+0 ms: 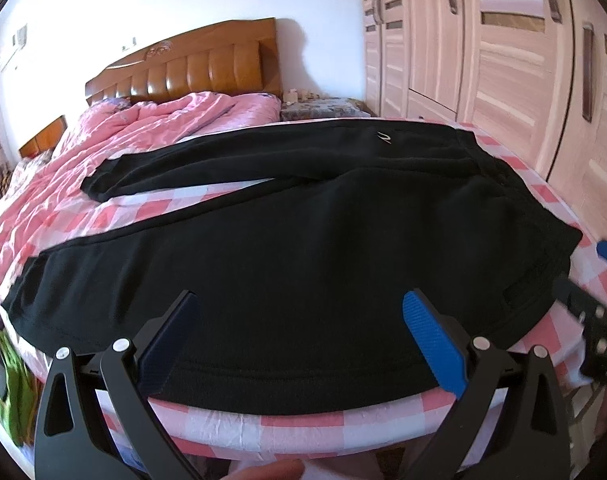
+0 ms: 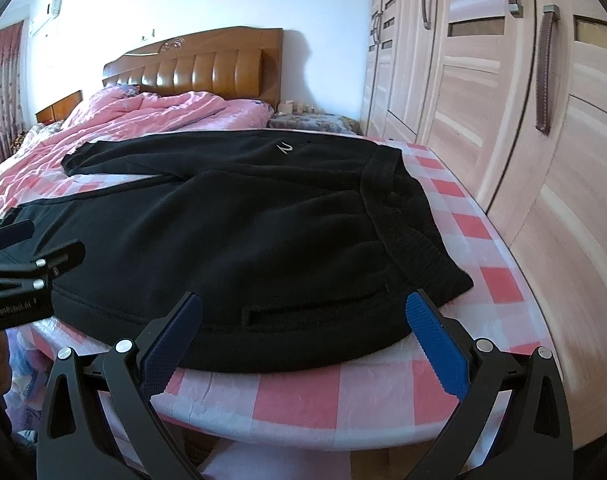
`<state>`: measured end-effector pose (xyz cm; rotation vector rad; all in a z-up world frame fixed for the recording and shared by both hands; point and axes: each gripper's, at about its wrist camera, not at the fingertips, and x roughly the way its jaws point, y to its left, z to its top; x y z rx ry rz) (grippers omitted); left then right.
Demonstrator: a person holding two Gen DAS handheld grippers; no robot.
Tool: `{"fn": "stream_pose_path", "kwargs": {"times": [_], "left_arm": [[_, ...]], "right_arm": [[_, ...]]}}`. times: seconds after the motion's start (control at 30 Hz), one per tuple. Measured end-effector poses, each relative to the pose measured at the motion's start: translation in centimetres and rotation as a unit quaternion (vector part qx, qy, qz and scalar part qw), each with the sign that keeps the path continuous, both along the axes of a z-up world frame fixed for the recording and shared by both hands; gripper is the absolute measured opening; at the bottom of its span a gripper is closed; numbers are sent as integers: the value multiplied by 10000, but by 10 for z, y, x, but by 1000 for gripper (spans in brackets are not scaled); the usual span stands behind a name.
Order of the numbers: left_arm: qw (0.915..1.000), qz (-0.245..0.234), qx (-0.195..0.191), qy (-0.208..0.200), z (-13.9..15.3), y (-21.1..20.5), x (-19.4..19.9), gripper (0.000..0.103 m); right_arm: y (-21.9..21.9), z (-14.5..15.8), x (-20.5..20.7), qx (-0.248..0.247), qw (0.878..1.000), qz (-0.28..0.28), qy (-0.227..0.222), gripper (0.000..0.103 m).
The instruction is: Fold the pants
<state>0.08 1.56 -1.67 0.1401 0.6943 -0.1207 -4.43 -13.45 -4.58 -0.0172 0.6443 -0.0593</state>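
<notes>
Black pants point(image 1: 303, 248) lie spread flat on the pink-and-white checked sheet point(image 1: 303, 428) at the near end of the bed, waistband to the right, two legs running left. My left gripper point(image 1: 299, 300) is open and empty, hovering over the near leg's edge. My right gripper point(image 2: 303, 304) is open and empty, over the near hem by the waistband point(image 2: 399, 232) and a pocket slit point(image 2: 315, 312). The right gripper also shows at the right edge of the left wrist view point(image 1: 599, 300); the left gripper shows at the left of the right wrist view point(image 2: 19, 256).
A crumpled pink quilt point(image 1: 135, 128) covers the far part of the bed before a wooden headboard point(image 1: 191, 68). A tall wooden wardrobe point(image 2: 503, 120) stands close along the bed's right side. A small covered bedside stand point(image 2: 307, 122) sits by the headboard. Green bag at lower left point(image 1: 7, 380).
</notes>
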Motion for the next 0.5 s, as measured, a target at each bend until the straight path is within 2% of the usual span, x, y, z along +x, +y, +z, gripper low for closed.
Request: {"fn": "stream_pose_path", "kwargs": {"times": [0.1, 0.23, 0.37, 0.43, 0.5], "left_arm": [[9995, -233, 175, 143, 3, -3, 9, 101], [9992, -263, 286, 15, 20, 2, 35, 101], [9963, -559, -150, 635, 32, 12, 99, 101], [9944, -656, -236, 798, 36, 13, 137, 101], [9933, -654, -265, 910, 36, 11, 175, 101]], "right_arm": [[-10, 8, 13, 60, 9998, 161, -69, 99], [-31, 25, 46, 118, 9997, 201, -96, 99], [-66, 40, 119, 201, 9992, 326, 98, 99], [-82, 43, 161, 409, 9956, 800, 257, 99], [-94, 42, 201, 476, 9924, 1033, 478, 99]]}}
